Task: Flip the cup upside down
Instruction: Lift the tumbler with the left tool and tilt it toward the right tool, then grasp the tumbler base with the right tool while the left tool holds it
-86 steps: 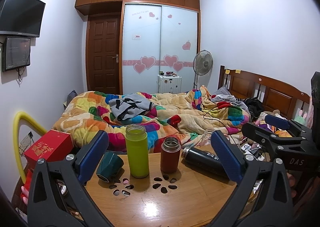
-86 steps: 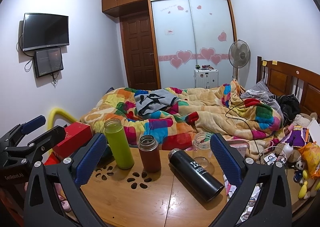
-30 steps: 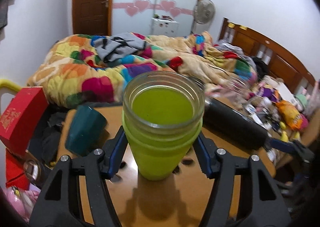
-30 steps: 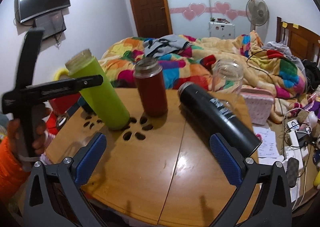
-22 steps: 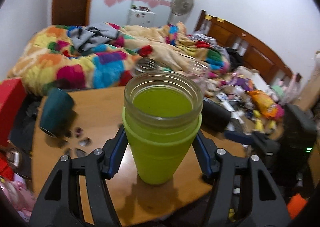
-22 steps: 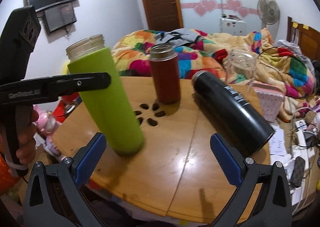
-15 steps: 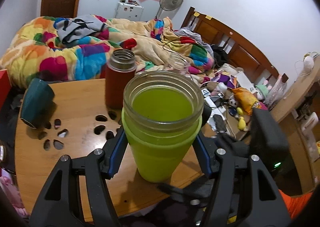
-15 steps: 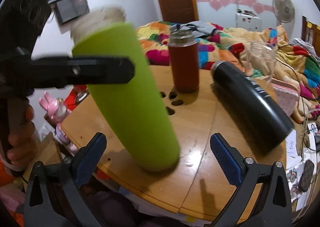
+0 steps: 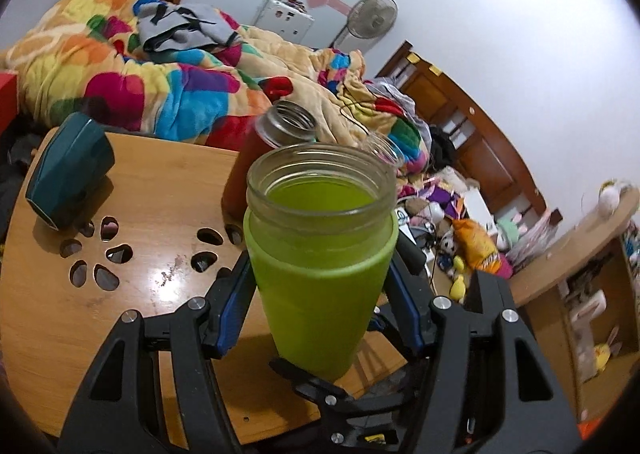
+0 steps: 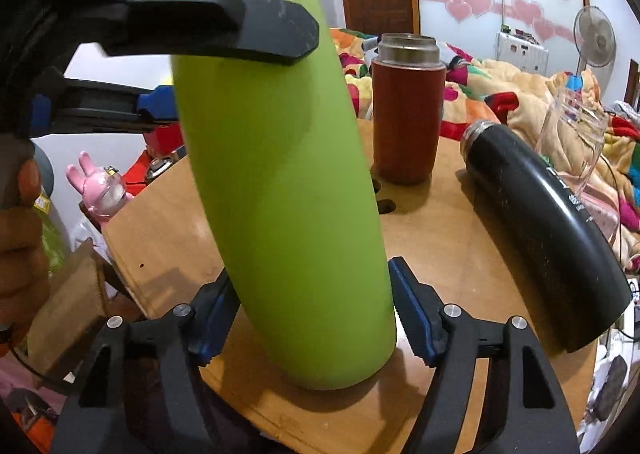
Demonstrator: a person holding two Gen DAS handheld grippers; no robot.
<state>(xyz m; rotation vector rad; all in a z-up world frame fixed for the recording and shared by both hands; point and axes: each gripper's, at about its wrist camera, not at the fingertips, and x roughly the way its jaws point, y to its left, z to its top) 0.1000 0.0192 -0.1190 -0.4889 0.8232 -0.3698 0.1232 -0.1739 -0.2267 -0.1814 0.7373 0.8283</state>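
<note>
While the green cup (image 9: pixel 320 270) stands mouth-up over the near part of the round wooden table (image 9: pixel 132 190), both grippers have hold of it: the left gripper (image 9: pixel 320 302) is clamped on its upper body just under the clear glass rim, blue pads (image 9: pixel 236 304) pressed to either side, and the right gripper (image 10: pixel 308 318) is closed around its lower end, its blue serrated pads (image 10: pixel 412 318) tight against the green wall close to the base. In the right wrist view the cup (image 10: pixel 280 182) leans a little, top towards the left, with its bottom just above or barely on the tabletop (image 10: pixel 440 254); I cannot tell which. The black arm of the left gripper (image 10: pixel 192 20) crosses the top of the cup there, and a hand (image 10: pixel 20 238) grips its handle at the left edge. Behind the cup a reddish-brown flask (image 10: pixel 408 110) stands upright with its metal mouth uncovered, a black flask (image 10: pixel 548 238) lies on its side to the right, and a clear glass jar (image 10: pixel 572 134) stands beyond that one. From the left wrist view a dark teal cup (image 9: pixel 68 170) lies tipped on its side at the far left of the table, beside the petal-shaped cut-outs (image 9: pixel 100 250). A brightly patched quilt (image 9: pixel 140 82) covers the bed behind
</note>
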